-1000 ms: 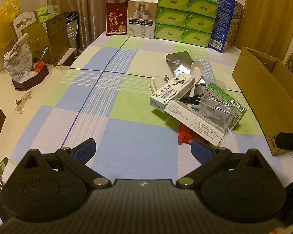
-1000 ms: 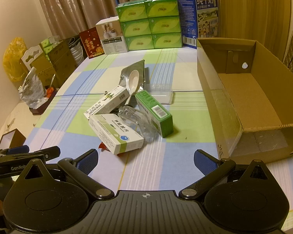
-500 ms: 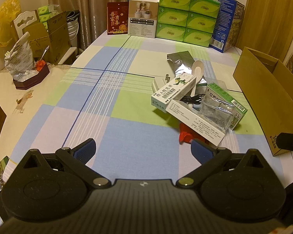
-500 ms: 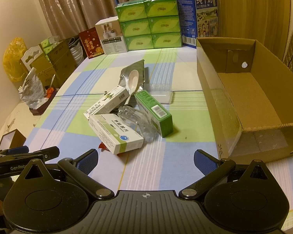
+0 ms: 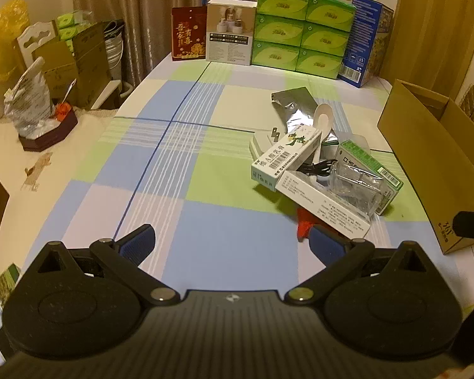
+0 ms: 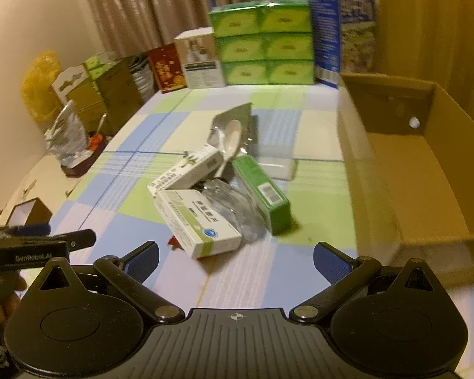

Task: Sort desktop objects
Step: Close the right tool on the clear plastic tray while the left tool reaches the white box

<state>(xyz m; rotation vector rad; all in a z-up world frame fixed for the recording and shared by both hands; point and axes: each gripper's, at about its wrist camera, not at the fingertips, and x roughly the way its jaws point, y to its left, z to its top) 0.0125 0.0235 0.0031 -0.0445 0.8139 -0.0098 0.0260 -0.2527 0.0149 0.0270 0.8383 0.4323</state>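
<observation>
Fingers point(image 5: 139, 240) of your left gripper point(image 5: 232, 241) stand wide apart and empty, low over the worktop point(image 5: 205, 164). Since a second ago this view has barely shifted: the pile point(image 5: 325, 173) of medicine boxes, spoon and clear packet lies ahead to the right, with the carton point(image 5: 433, 158) beyond it.

From your right gripper point(image 6: 235, 257), fingers point(image 6: 330, 262) equally spread and holding nothing, the view has swung and moved in; it is blurred. The pile point(image 6: 218, 202) sits nearer and more central than before, just beyond the tips. The carton point(image 6: 420, 164) stays on the right, and your left gripper point(image 6: 38, 244) shows at the left edge.
</observation>
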